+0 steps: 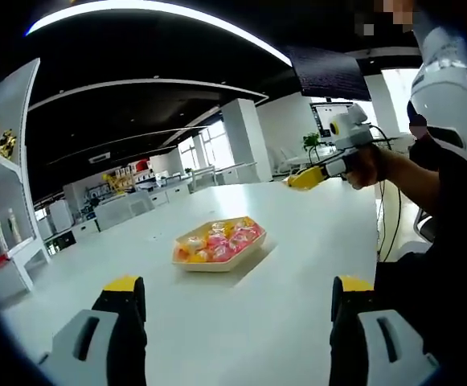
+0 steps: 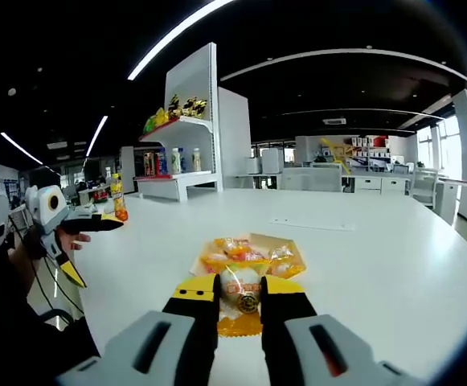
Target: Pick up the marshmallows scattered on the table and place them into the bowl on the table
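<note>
Right gripper view: right gripper (image 2: 239, 299) clamped on a wrapped marshmallow (image 2: 240, 304).
The bowl (image 2: 253, 256) of marshmallows sits just beyond its jaws on the table (image 2: 394, 265). Left gripper (image 1: 237, 299) jaws stand wide apart, bowl ahead.

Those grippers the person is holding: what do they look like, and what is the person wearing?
Each gripper has two black jaws with yellow tips and grey slotted blocks behind. The left gripper and right gripper match. Seen from the side, the right gripper has a white body, and black cables hang from it. The person's sleeve is black.
</note>
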Demonstrator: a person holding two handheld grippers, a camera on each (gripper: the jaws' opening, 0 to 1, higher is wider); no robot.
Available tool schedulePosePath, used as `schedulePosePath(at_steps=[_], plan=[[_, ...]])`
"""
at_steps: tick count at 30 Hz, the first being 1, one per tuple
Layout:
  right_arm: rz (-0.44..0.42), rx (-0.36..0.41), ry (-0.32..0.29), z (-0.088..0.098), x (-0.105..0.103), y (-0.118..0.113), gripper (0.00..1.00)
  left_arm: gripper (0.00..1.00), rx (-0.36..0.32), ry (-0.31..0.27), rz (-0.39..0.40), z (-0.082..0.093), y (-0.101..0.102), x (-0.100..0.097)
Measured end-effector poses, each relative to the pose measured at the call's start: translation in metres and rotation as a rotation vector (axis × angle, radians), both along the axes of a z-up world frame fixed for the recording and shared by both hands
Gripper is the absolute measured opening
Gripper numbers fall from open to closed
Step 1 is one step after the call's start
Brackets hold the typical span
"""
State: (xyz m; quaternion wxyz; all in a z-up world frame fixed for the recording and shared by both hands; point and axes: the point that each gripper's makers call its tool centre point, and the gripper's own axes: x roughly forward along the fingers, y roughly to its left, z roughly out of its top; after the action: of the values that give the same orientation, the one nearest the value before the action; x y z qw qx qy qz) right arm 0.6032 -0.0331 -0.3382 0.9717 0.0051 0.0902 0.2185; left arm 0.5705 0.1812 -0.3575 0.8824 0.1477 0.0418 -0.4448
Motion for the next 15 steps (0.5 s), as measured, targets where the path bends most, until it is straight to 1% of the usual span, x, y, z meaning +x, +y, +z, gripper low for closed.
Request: schedulePosePath(at_steps=[7, 10, 15], plan=[[0.019, -0.004, 0.007, -0.002, 0.013, 0.009, 0.18, 0.95, -0.01, 0.005, 0.018, -0.001, 0.007, 0.008], [0.026, -0.001, 0.011, -0.002, 0.022, 0.013, 0.18, 0.95, -0.008, -0.009, 0.013, -0.002, 0.009, 0.011], [0.039, 0.0, 0.023, -0.006, 0.036, 0.021, 0.18, 0.95, -0.017, -0.001, 0.008, -0.005, 0.009, 0.014]])
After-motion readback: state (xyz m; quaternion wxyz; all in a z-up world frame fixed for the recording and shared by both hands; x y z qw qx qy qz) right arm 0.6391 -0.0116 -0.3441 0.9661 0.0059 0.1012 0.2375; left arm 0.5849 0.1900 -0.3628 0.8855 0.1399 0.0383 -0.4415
